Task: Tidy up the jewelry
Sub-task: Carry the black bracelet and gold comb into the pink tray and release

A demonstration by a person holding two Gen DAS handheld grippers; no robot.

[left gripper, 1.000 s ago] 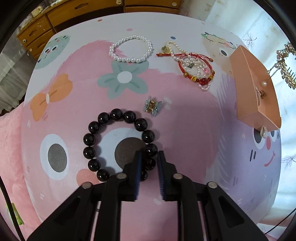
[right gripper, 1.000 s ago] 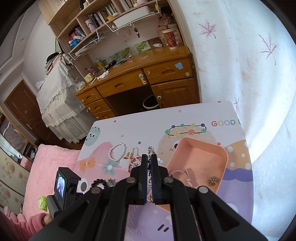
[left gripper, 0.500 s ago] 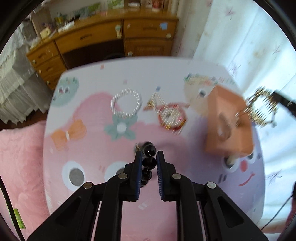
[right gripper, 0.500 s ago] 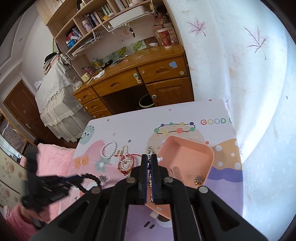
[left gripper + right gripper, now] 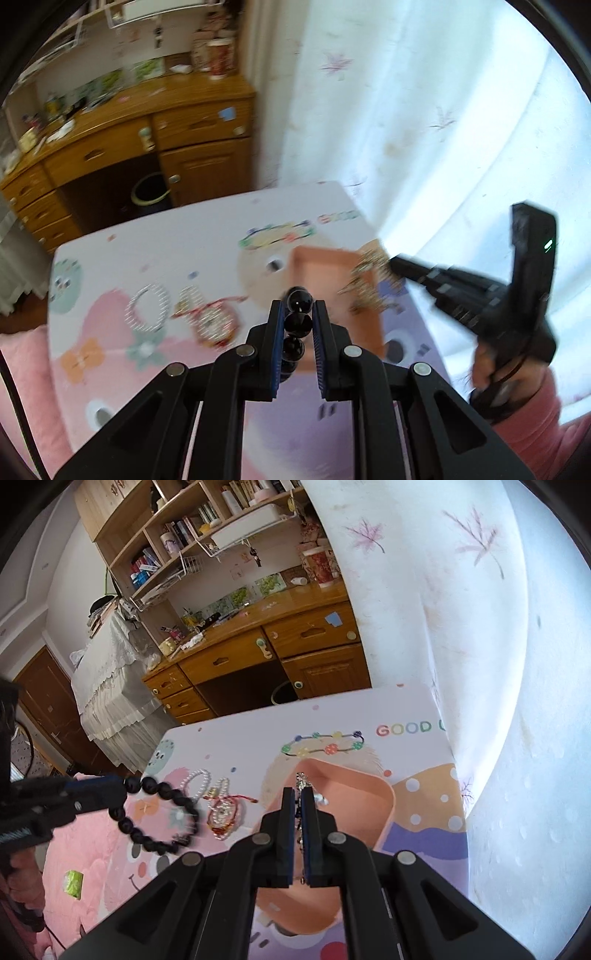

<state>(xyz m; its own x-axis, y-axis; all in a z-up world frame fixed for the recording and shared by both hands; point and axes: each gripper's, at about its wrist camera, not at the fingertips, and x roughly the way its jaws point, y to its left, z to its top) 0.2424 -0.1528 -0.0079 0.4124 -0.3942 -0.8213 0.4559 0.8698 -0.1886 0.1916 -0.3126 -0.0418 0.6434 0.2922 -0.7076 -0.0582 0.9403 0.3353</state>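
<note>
Left wrist view: the left gripper [image 5: 298,317] pinches the black bead bracelet [image 5: 297,323]; the peach tray [image 5: 334,291] lies at 1 o'clock. A loose loop could snag its rim.

Right wrist view: the right gripper [image 5: 298,805] clamps a gold chain [image 5: 303,783] above the tray; dangling links may spill outside.

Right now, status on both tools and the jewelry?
Left tool shut on black bead bracelet, lifted off the mat. Right tool shut on gold chain, above the pink tray. Nothing blocking the tray.
</note>
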